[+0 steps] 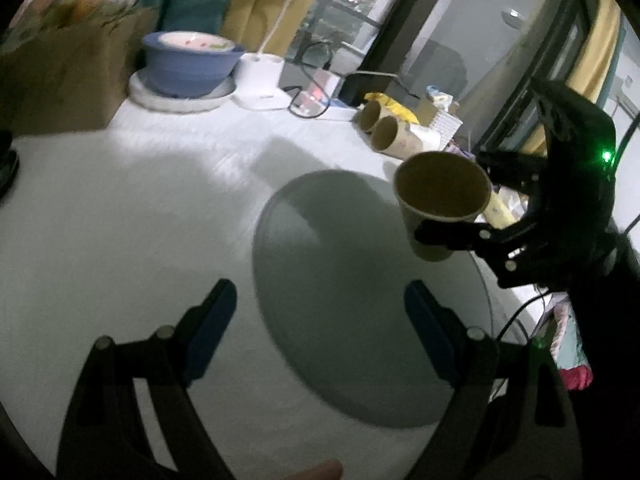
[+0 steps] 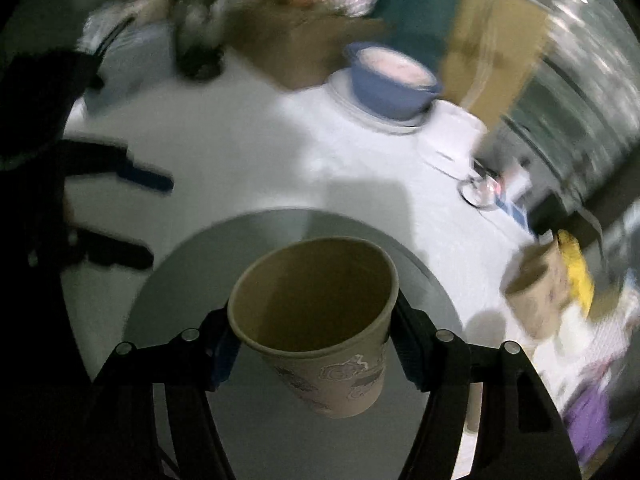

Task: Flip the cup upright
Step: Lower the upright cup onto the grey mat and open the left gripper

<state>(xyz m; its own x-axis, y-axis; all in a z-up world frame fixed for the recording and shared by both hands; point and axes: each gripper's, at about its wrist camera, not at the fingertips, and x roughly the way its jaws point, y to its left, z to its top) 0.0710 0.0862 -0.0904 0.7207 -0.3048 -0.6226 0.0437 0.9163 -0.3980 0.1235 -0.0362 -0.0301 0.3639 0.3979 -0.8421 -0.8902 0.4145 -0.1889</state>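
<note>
Table [image 1: 120, 208]: one, white, carrying all below.

Disc [image 1: 340, 300]: one, grey, round, flat on the table, directly under the cup.

Bowl [image 1: 188, 60]: one, blue, on a white plate at 11 o'clock in the left view, well apart from the work.

Right tongs [image 2: 314, 340]: one, clamped on the cup's sides just below the rim.

Left tongs [image 1: 320, 320]: one, spread wide, holding nothing, over the disc's near edge.

Cup [image 2: 320, 320]: one in hand, paper, raised clear of the disc. Long axis near vertical, tilted a little; mouth up toward 12 o'clock, base down toward 6. From the left tongs it lies at 2 o'clock. Judged: only lowering onto the disc remains.

Spare cups [image 1: 384, 128]: two, lying on their sides at 1 o'clock, touching each other.
</note>
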